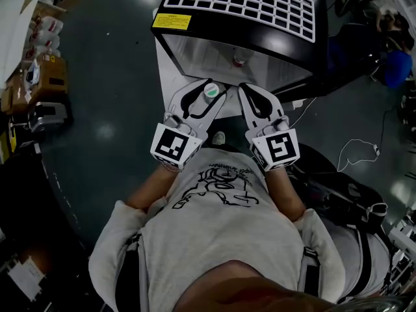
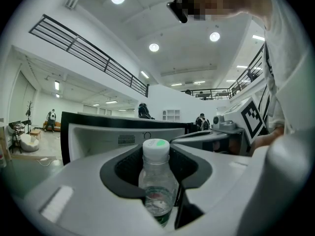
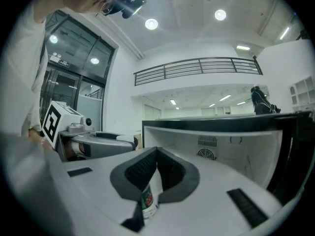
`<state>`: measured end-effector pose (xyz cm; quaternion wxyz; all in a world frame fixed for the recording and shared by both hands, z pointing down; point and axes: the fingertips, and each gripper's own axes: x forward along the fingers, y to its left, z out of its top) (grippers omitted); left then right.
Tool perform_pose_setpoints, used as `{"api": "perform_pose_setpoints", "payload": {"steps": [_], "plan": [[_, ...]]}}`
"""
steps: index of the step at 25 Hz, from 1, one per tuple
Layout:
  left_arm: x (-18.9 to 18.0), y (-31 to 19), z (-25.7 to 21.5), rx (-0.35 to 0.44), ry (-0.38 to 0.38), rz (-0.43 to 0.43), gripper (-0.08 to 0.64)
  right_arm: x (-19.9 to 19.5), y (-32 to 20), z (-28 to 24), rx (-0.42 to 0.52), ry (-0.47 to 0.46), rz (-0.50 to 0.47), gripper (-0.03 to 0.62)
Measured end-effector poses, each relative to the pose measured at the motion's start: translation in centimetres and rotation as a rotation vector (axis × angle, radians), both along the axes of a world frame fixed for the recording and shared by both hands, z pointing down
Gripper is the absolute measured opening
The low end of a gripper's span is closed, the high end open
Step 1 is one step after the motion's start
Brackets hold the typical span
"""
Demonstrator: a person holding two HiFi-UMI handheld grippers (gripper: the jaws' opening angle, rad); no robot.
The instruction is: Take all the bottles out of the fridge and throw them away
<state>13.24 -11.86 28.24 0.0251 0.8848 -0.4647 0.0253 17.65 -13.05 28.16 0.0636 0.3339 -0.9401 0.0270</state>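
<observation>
left tool (image 1: 214, 95): clamped round upright bottle (image 2: 156, 181), cap up, just outside fridge (image 1: 214, 28) mouth | right tool (image 1: 247, 91): jaws together, nothing clamped (the nearer one) | second bottle (image 1: 239, 60): upright inside fridge, straight ahead of right tool

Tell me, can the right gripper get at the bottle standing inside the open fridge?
Probably yes. The fridge is open and the bottle stands just ahead of the right gripper with nothing between; only its jaws, now together, must open first.
</observation>
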Motion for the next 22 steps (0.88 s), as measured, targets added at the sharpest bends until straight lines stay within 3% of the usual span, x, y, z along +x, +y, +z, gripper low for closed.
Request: {"api": "perform_pose_setpoints", "payload": {"steps": [11,15,20,22], "plan": [[-4.0,0.3,-0.6,-0.013,0.020,-0.051,0.163,-4.8,-0.4,-0.8,0.013,0.007,-0.069,0.009],[-5.8,0.9,-1.0,0.019,0.003,-0.053,0.163,-6.9,0.0,-1.1,0.015,0.004,-0.092,0.008],[-8.4,2.2,-1.2,-0.034,0.029,-0.092,0.163,-9.8,1.0,-1.4,0.015,-0.003,-0.121,0.009],[-9.6,2.8,-1.5,-0.022,0.028,-0.099,0.163,-11.0,1.5,-1.5,0.013,-0.005,-0.133,0.009]]}}
